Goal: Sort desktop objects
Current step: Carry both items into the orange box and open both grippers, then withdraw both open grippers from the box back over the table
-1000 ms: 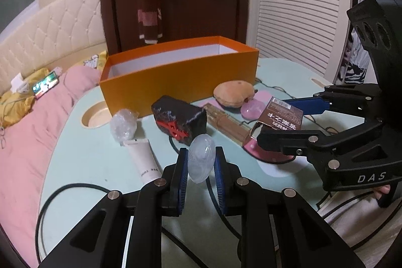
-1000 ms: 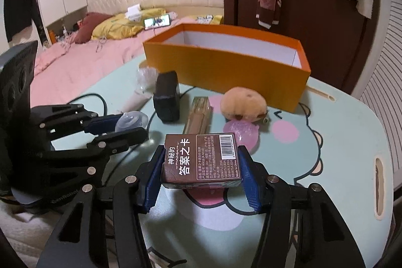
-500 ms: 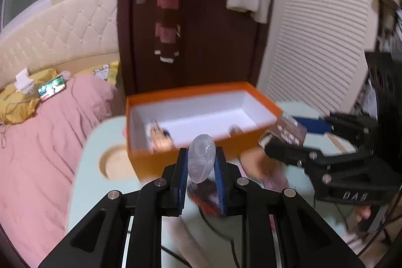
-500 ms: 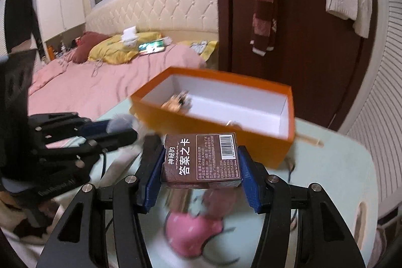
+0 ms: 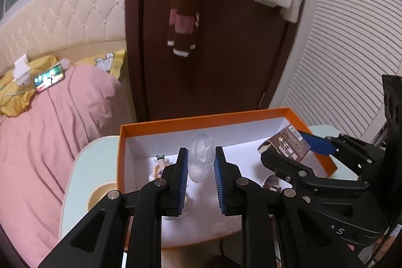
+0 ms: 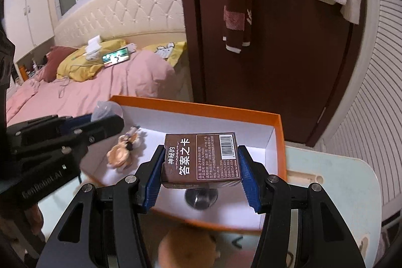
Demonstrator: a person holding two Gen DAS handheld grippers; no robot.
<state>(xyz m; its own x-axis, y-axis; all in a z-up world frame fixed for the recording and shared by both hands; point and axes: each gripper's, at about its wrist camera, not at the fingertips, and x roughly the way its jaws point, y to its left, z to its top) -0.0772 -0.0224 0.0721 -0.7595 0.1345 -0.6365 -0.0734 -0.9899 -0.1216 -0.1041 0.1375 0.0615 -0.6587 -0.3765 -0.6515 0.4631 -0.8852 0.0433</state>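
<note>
My left gripper [image 5: 200, 165] is shut on a clear plastic capsule [image 5: 201, 157] and hovers over the open orange box [image 5: 201, 121]. My right gripper [image 6: 201, 171] is shut on a brown card box [image 6: 201, 158] with white print and a barcode, held above the same orange box [image 6: 280, 142]. In the left wrist view the card box [image 5: 287, 146] and the right gripper [image 5: 286, 152] sit over the box's right end. A small figurine [image 6: 125, 148] and a dark round object [image 6: 201, 197] lie on the box's white floor. The left gripper [image 6: 103, 118] shows at the left.
The box stands on a pale green table [image 6: 334, 192] beside a bed with a pink duvet [image 5: 50, 132]. A tan plush toy [image 6: 188, 243] lies just in front of the box. A dark door [image 5: 213, 29] with hanging clothes stands behind.
Both grippers rose from the table and moved forward until they were over the orange box, each still holding its object. The box's inside is now in view.
</note>
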